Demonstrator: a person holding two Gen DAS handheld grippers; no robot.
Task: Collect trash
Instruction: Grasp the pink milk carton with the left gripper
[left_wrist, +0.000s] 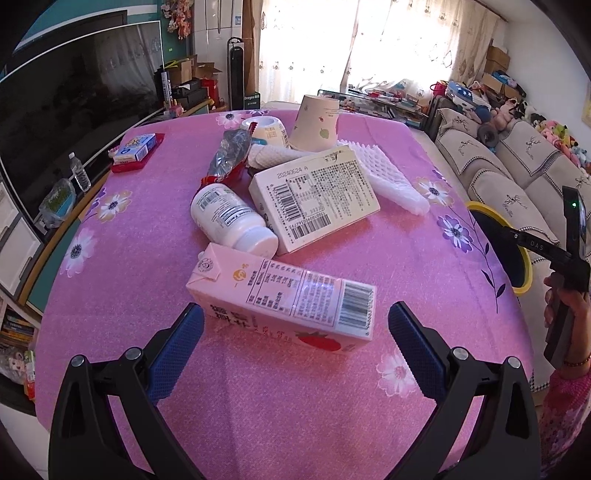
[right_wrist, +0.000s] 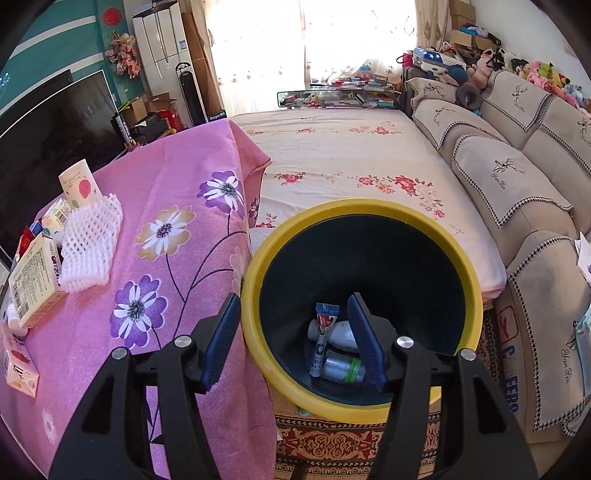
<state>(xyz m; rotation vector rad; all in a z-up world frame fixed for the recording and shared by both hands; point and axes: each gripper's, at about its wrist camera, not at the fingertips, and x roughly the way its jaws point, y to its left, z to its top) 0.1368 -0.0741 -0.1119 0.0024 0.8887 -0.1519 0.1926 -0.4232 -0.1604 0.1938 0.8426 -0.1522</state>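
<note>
A pink strawberry milk carton (left_wrist: 284, 302) lies on the pink flowered tablecloth (left_wrist: 129, 295). My left gripper (left_wrist: 295, 328) is open, its blue fingers either side of the carton, not touching. Behind lie a white pill bottle (left_wrist: 232, 221), a beige box (left_wrist: 314, 199), white foam netting (left_wrist: 388, 177), a foil wrapper (left_wrist: 229, 155), a small white jar (left_wrist: 267, 131) and a paper cup (left_wrist: 316, 123). My right gripper (right_wrist: 291, 332) is open and empty above a yellow-rimmed bin (right_wrist: 476, 280) holding a tube (right_wrist: 321, 339) and two bottles (right_wrist: 341, 365).
A small blue-and-white box on a red packet (left_wrist: 135, 151) lies at the table's far left. A TV (left_wrist: 74, 92) and cabinet stand left. The bin stands on a rug between table, bed (right_wrist: 351, 158) and sofa (right_wrist: 517, 177).
</note>
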